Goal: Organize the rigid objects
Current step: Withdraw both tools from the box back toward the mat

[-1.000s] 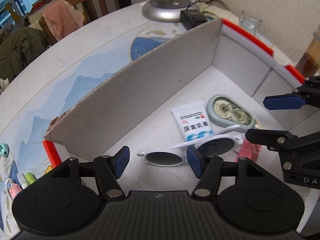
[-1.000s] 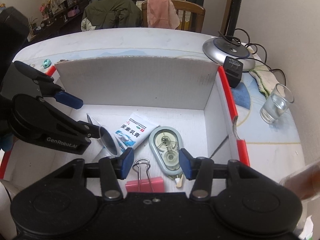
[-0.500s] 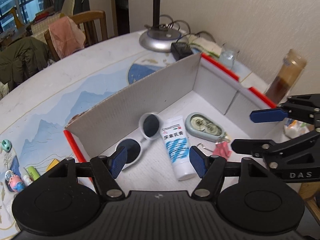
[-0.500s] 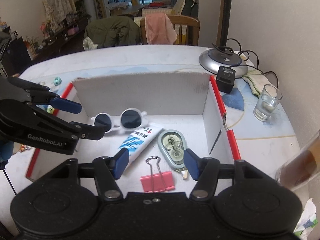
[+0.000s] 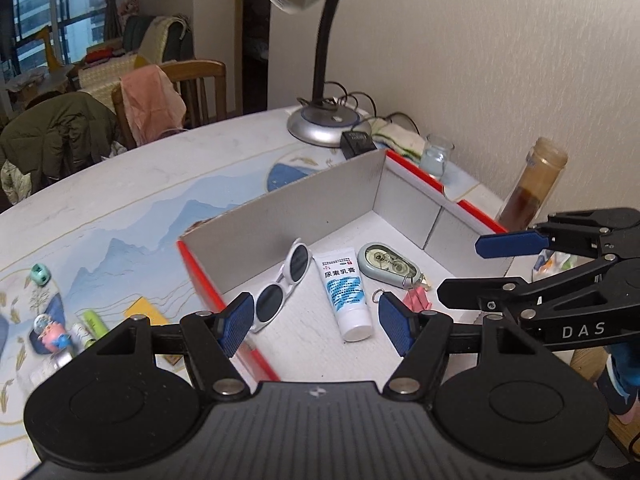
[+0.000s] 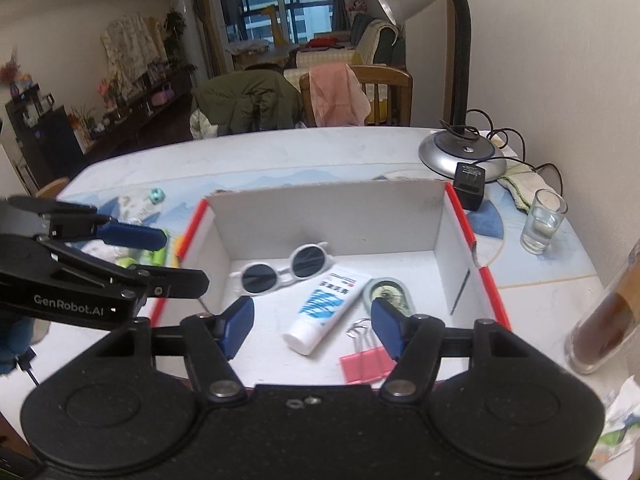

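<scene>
A red-edged cardboard box (image 5: 328, 196) (image 6: 324, 208) holds white sunglasses (image 5: 286, 280) (image 6: 286, 266), a white-and-blue tube (image 5: 346, 294) (image 6: 326, 306), a grey-green correction tape (image 5: 386, 266) (image 6: 386, 290) and a pink binder clip (image 5: 416, 300) (image 6: 366, 362). My left gripper (image 5: 316, 324) is open and empty above the box's near left edge. My right gripper (image 6: 312, 330) is open and empty above the box's near edge. Each gripper shows in the other's view, the right one (image 5: 480, 268) and the left one (image 6: 176, 258).
Small items lie on the table left of the box: a teal sharpener (image 5: 40, 274), a toy figure (image 5: 50, 334), a green tube (image 5: 94, 322). A desk lamp base (image 6: 462, 154), black adapter (image 6: 470, 184), glass of water (image 6: 542, 222) and brown jar (image 6: 608, 320) stand to the right.
Both grippers have risen and pulled back from the box. The sunglasses, a second ago by my left fingers, now lie flat on the box floor.
</scene>
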Motion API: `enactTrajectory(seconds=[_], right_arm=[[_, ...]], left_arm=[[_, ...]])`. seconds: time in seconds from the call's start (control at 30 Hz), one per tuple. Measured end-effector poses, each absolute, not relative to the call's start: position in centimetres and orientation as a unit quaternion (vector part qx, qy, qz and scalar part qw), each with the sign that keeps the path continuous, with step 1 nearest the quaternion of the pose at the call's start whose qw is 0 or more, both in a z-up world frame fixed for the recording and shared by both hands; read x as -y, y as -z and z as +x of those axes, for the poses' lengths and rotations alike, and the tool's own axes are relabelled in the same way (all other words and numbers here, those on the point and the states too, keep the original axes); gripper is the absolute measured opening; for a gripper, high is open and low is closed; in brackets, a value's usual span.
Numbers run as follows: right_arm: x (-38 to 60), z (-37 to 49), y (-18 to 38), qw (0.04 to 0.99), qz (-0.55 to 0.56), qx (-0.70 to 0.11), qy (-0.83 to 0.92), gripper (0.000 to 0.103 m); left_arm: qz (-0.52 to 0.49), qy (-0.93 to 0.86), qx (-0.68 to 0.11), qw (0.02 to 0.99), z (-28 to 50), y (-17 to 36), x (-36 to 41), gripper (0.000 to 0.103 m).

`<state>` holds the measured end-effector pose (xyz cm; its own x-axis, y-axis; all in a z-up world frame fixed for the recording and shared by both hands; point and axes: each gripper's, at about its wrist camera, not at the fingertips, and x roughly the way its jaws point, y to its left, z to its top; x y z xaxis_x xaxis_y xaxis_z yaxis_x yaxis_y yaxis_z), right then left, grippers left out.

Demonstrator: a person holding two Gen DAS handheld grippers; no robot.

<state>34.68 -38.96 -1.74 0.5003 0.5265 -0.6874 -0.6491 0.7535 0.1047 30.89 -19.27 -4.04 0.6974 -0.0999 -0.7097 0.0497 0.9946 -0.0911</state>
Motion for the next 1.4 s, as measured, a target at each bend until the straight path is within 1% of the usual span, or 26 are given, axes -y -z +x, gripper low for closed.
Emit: enactTrajectory(seconds=[0.13,0.23,0.33,0.43,0.47,0.5,0.7,0.83,1.13,1.2,1.23,1.4], right_arm=[[38.6,33.3,1.2,0.865,-0.063,-0.358,-0.346,0.073],[37.9,32.1,1.0,0.866,-0.051,-0.356,-0.348,0.075],[36.9,31.0,1.0,0.866,-0.048,-0.355,-0.348,0.081],[35.5,30.0,0.9,0.865,-0.046,-0.359,-0.348,0.082],[35.1,29.7,0.9,0.865,-0.043,-0.360,-0.348,0.083],[34.7,29.4,0.9,0.864,-0.040,-0.360,-0.349,0.083],[32.2,27.4,0.6,0.864,-0.022,-0.356,-0.355,0.088],[30.5,26.2,0.4,0.865,-0.014,-0.347,-0.361,0.093],[26.4,24.0,0.7,0.863,-0.016,-0.349,-0.364,0.096],[25.4,23.5,0.9,0.863,-0.020,-0.351,-0.363,0.096],[24.9,23.4,0.9,0.863,-0.022,-0.352,-0.362,0.096],[22.7,22.9,1.3,0.863,-0.031,-0.355,-0.357,0.096]], left_arm=[[-0.041,0.032,-0.369,0.928,28.6,3.4,18.0,0.068],[-0.048,0.022,-0.361,0.931,27.0,3.1,16.7,0.076],[-0.047,0.015,-0.354,0.934,25.4,2.9,15.5,0.076],[-0.053,0.011,-0.353,0.934,24.1,3.0,14.2,0.077],[-0.056,0.009,-0.354,0.934,23.6,3.0,13.6,0.081],[-0.059,0.006,-0.355,0.933,23.1,3.1,13.0,0.083],[-0.072,-0.007,-0.354,0.932,20.4,3.2,9.4,0.083],[-0.084,-0.014,-0.348,0.934,18.8,3.3,6.7,0.087],[-0.089,-0.043,-0.338,0.936,15.3,3.7,1.2,0.088],[-0.091,-0.043,-0.335,0.937,14.7,4.0,0.1,0.095],[-0.092,-0.042,-0.333,0.937,14.4,4.3,-0.5,0.103],[-0.087,-0.042,-0.323,0.942,13.5,5.5,-2.4,0.103]])
